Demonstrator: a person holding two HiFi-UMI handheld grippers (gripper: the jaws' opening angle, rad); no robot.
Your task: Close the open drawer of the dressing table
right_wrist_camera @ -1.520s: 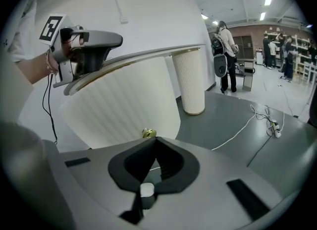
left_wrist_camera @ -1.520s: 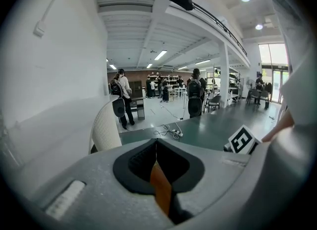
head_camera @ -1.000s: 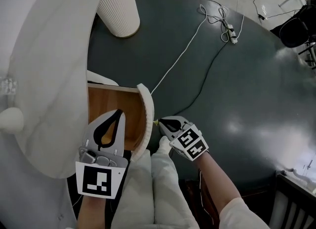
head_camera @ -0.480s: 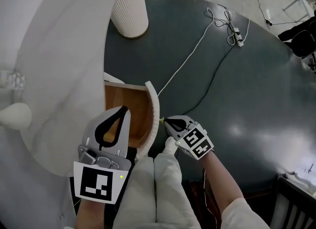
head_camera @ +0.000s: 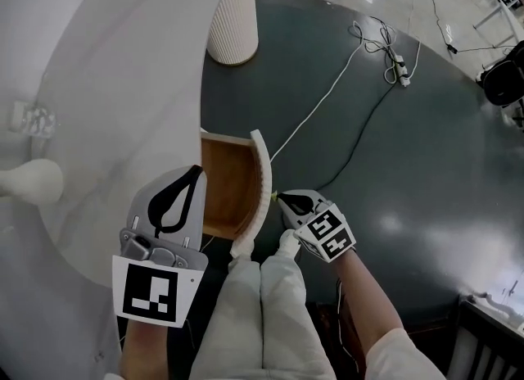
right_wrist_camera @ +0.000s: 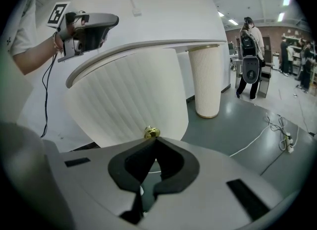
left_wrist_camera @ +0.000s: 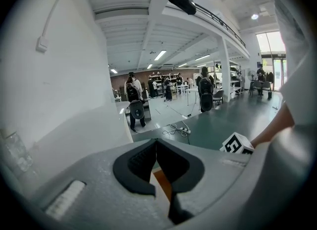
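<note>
While one drawer (head_camera: pixel 225 186) gapes, two closed grippers (head_camera: pixel 196 170) (head_camera: pixel 282 199), one knob (right_wrist_camera: pixel 151 133), perhaps touched.

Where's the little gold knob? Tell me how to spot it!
Find the big white dressing table, then the drawer sticking out of it, wooden inside. On its ribbed white front sits the knob, right at the tip of the right gripper; it is the only small shiny gold thing there.
</note>
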